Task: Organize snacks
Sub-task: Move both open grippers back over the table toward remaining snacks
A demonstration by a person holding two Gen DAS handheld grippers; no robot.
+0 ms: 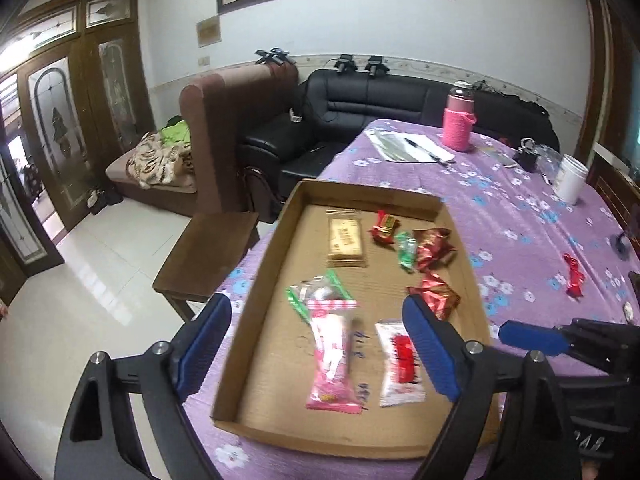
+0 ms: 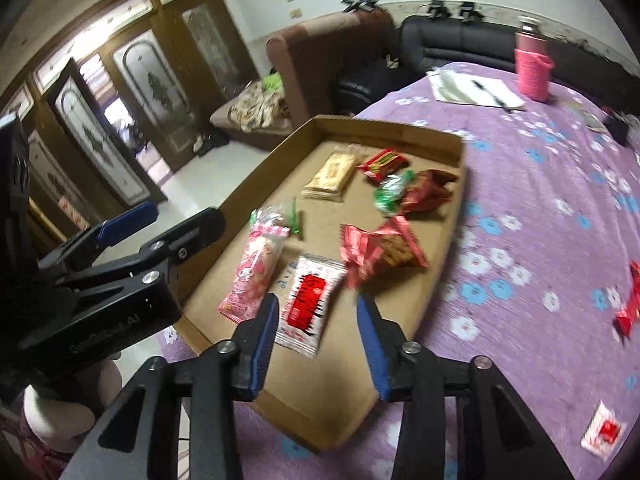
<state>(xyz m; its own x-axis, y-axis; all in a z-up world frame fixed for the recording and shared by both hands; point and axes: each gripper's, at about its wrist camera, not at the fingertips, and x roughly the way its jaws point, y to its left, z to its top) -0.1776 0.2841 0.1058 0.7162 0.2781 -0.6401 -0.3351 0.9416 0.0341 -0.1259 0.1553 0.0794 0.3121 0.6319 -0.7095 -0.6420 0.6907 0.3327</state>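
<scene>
A shallow cardboard tray point(image 1: 260, 248) point(image 2: 260, 164) lies on the purple flowered tablecloth and holds several snacks: a pink packet point(image 1: 332, 364) point(image 2: 252, 272), a white-and-red packet point(image 1: 400, 364) point(image 2: 308, 300), a beige biscuit pack point(image 1: 346, 240) point(image 2: 330, 176), and red and green wrappers point(image 1: 432, 248) point(image 2: 416, 192). My left gripper point(image 1: 316, 344) is open and empty above the tray's near end. My right gripper point(image 2: 318, 340) is open and empty over the white-and-red packet. A red candy point(image 1: 574, 276) point(image 2: 630, 304) and a small white-and-red packet point(image 2: 604, 432) lie on the cloth outside the tray.
A pink bottle point(image 1: 458, 120) point(image 2: 532, 68), papers with a pen point(image 1: 412, 146), a white cup point(image 1: 572, 180) and small dark items stand at the table's far side. A wooden stool point(image 1: 208, 256), brown couch and black sofa point(image 1: 360, 108) lie beyond the table's left edge.
</scene>
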